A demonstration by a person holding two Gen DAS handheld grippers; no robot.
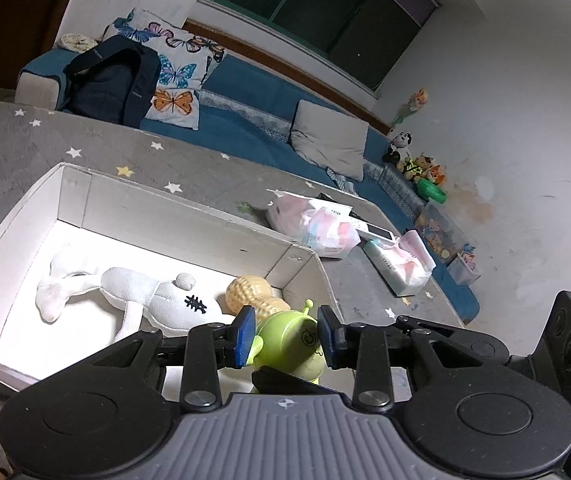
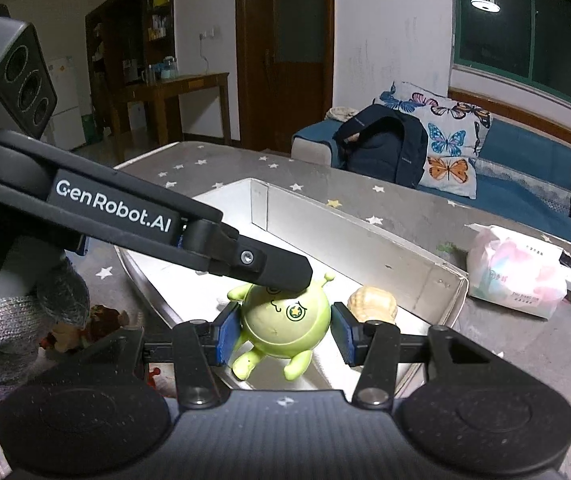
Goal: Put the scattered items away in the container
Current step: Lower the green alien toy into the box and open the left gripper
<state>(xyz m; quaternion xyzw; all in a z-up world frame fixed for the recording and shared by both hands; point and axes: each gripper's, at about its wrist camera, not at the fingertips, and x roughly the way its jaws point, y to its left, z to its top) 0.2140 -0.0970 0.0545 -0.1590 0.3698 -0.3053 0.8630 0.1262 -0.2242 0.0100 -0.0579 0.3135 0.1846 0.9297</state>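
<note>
A green alien figurine (image 2: 285, 324) sits between the blue pads of both grippers, above the near right corner of the white cardboard box (image 1: 189, 212). Right gripper (image 2: 285, 330): its left pad touches the figurine's side while the right pad stands just clear, so a firm grasp cannot be confirmed. Left gripper (image 1: 286, 334): fingers spread, with gaps on both sides of the figurine; in the right wrist view one left finger (image 2: 281, 270) lies across the toy's head. Inside the box, a white plush rabbit (image 1: 133, 296) lies along the floor and a peanut-shaped toy (image 1: 253, 296) rests in the right corner, just beyond the figurine. The left half of the box floor is bare. Tissue packs (image 1: 313, 226) lie outside the right wall on the star-patterned cloth (image 1: 25, 140).
</note>
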